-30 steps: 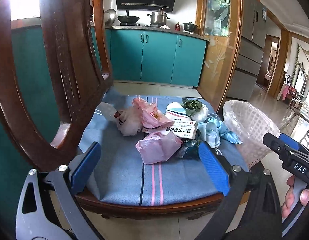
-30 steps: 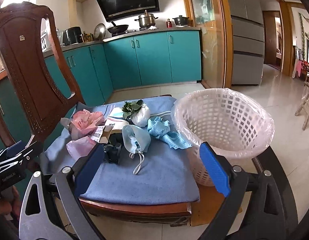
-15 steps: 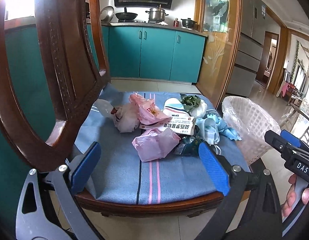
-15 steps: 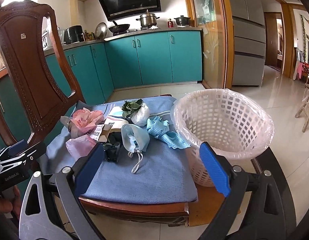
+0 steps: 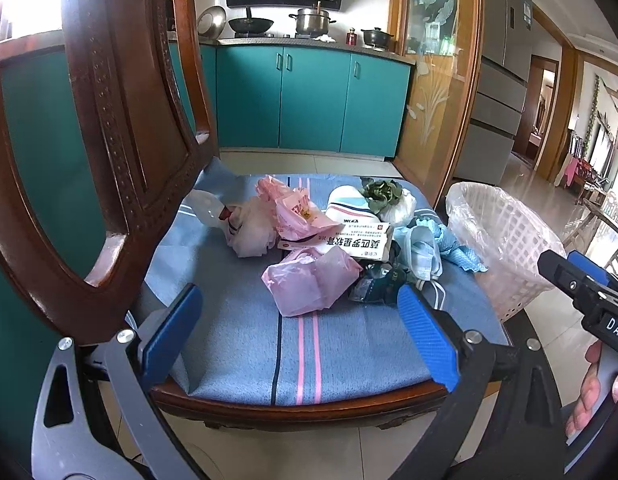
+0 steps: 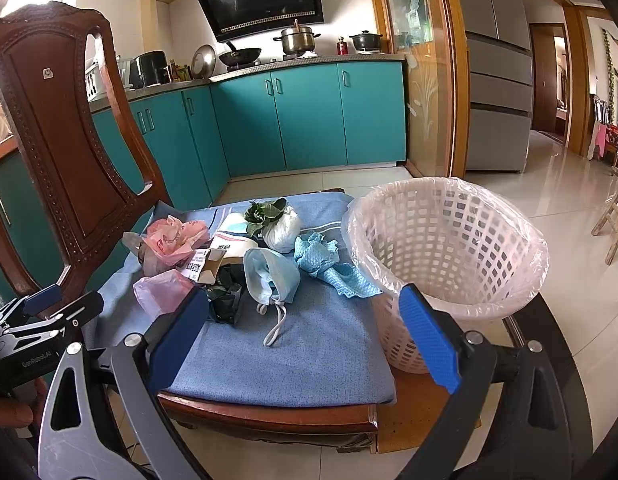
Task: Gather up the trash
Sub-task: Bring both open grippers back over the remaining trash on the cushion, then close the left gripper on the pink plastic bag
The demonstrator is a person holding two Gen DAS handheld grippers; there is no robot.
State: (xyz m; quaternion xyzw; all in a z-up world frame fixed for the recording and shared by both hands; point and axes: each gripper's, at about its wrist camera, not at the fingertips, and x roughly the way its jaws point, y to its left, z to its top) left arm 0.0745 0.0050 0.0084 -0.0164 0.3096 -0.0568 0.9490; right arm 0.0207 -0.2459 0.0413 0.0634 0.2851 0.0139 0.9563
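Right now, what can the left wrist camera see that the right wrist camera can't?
Only the left wrist view shows the pink stripes on the cushion and the printed side of the medicine box. Only the right wrist view shows the inside of the white basket and the face mask's loop. Both show the pink bag, the blue cloth and open, empty grippers.

Open tongs (image 6: 305,332), trash (image 6: 269,264), lined basket (image 6: 449,256)

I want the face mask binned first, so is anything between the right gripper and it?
Nothing visible: the right gripper is open, with bare cushion between it and the face mask.
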